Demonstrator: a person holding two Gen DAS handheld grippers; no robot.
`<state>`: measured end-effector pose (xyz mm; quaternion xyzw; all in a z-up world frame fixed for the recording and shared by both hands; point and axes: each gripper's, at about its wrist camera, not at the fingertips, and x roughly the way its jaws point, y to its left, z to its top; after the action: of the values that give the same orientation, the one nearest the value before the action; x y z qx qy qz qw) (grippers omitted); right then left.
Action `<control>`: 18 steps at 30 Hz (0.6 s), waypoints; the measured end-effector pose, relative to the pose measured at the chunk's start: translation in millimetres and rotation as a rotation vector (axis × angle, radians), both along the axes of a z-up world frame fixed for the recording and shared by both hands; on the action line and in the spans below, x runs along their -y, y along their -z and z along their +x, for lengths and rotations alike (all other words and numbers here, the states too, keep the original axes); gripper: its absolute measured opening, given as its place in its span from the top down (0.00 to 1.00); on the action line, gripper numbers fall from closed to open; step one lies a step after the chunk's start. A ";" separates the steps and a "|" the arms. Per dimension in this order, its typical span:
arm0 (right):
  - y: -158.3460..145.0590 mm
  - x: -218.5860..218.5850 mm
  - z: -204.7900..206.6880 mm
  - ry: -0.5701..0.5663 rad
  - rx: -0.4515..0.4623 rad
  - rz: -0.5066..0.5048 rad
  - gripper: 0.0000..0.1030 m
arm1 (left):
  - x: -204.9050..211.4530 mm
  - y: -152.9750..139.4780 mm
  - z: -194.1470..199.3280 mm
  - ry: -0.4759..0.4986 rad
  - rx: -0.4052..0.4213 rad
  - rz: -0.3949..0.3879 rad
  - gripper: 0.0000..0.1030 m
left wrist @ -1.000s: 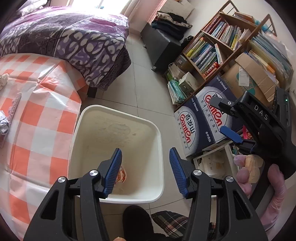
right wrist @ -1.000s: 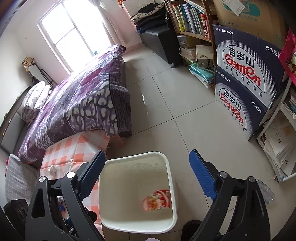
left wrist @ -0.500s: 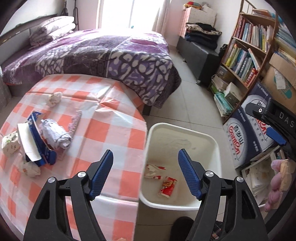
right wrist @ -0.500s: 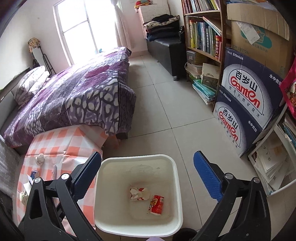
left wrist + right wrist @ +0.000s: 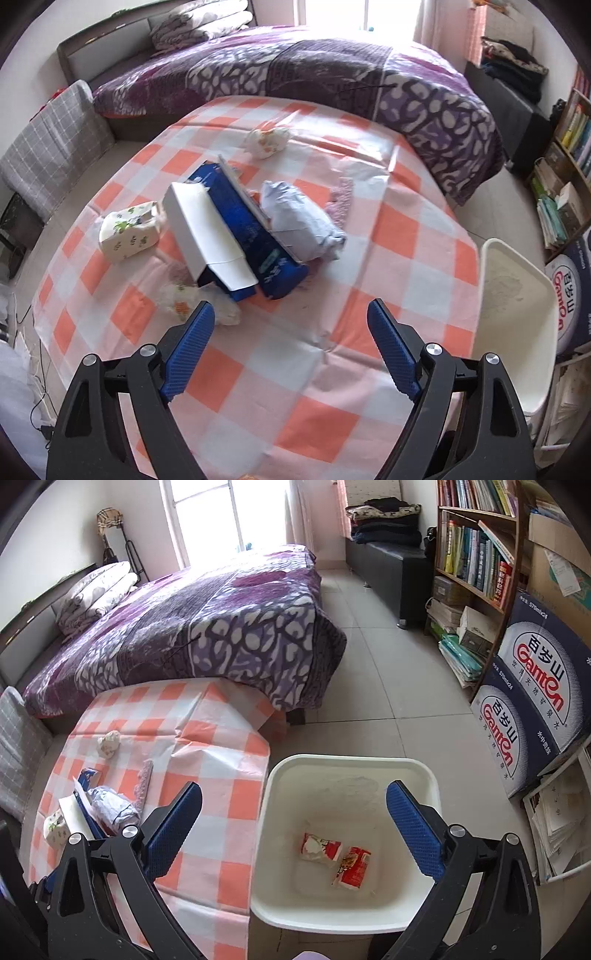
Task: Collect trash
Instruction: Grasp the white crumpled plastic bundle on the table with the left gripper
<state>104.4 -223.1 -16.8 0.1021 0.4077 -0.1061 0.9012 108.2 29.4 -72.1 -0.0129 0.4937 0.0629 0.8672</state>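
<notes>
two fisheye views from hand-held grippers in a bedroom. the left gripper (image 5: 290, 345) hangs over the near edge of a table (image 5: 417, 280) covered in an orange and white checked cloth; its blue-padded jaws have just been opening and now stand wide apart with nothing between them. trash lies clustered toward the table's middle and left side: a long dark blue carton (image 5: 251, 229) with a white box (image 5: 203, 236) leaning across it, a crumpled grey bag (image 5: 301, 221) touching the carton's right side, a printed tissue pack (image 5: 129, 230) just left of the white box, a crumpled patterned wrapper (image 5: 201, 304) near the left pad, a small crumpled paper ball (image 5: 266, 139) toward the far edge, and a flat purplish strip (image 5: 340, 205) just right of the grey bag. a white plastic bin (image 5: 517, 317) stands on the floor against the table's right edge. the right gripper (image 5: 293, 829) is held above that bin (image 5: 351, 771), jaws spread to their widest and empty, one pad over the table's right edge and the other over the bin's right rim. at the bottom of the bin lie two red and white wrappers (image 5: 334, 854), side by side and touching. behind the table is a bed (image 5: 207, 627) with a purple patterned cover; stacked blue drink cartons (image 5: 532, 698) and a bookshelf (image 5: 476, 565) stand along the right wall.
</notes>
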 end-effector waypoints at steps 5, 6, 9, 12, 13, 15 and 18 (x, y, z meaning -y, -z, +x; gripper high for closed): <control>5.9 -29.4 7.4 -0.048 -0.024 0.022 0.07 | -34.5 18.4 6.3 -0.017 -0.055 0.034 0.20; 7.1 -34.9 8.8 -0.060 -0.029 0.025 0.07 | -40.6 23.3 7.5 -0.009 -0.070 0.040 0.20; 11.1 -51.3 12.8 -0.097 -0.048 0.027 0.07 | -56.3 36.9 12.1 -0.001 -0.110 0.050 0.20; 14.8 -64.0 16.4 -0.117 -0.060 0.034 0.07 | -70.2 49.1 18.3 -0.005 -0.151 0.005 0.20; 16.3 -67.5 17.2 -0.121 -0.064 0.036 0.07 | -74.2 52.4 20.5 -0.009 -0.161 -0.011 0.20; 19.5 -73.7 19.2 -0.130 -0.075 0.044 0.07 | -81.4 58.9 24.1 -0.022 -0.176 -0.054 0.20; 24.5 -83.2 23.0 -0.153 -0.097 0.058 0.07 | -90.1 66.5 29.4 -0.045 -0.195 -0.126 0.20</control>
<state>127.4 -139.9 -41.3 0.0915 0.4602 -0.0302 0.8826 137.6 119.5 -138.6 -0.0722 0.5782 0.0520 0.8110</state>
